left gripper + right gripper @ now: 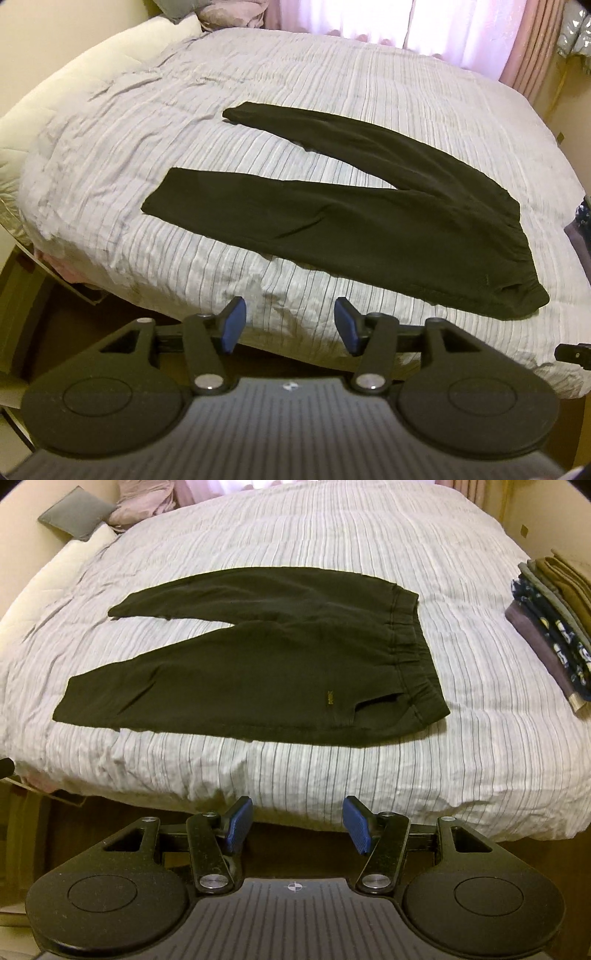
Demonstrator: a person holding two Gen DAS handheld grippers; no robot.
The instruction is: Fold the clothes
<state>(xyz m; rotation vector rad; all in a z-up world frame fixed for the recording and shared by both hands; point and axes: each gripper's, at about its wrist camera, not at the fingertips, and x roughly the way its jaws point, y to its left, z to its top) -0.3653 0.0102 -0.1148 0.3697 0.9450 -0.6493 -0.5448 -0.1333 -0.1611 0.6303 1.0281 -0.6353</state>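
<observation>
A pair of black trousers (332, 218) lies spread flat on the striped bed cover, legs apart and pointing left, waistband at the right. It also shows in the right wrist view (258, 672), with the elastic waistband at the right. My left gripper (290, 325) is open and empty at the near edge of the bed, short of the trousers. My right gripper (297, 825) is open and empty, also at the near edge, below the waist end. A part of the right gripper (572, 354) shows at the right edge of the left wrist view.
The bed (332, 768) has a pale striped cover. A stack of folded clothes (550, 627) sits at its right edge. Pillows (77, 513) lie at the far left corner. Pink curtains (388, 22) hang behind. Dark floor and a low shelf (55, 288) lie below left.
</observation>
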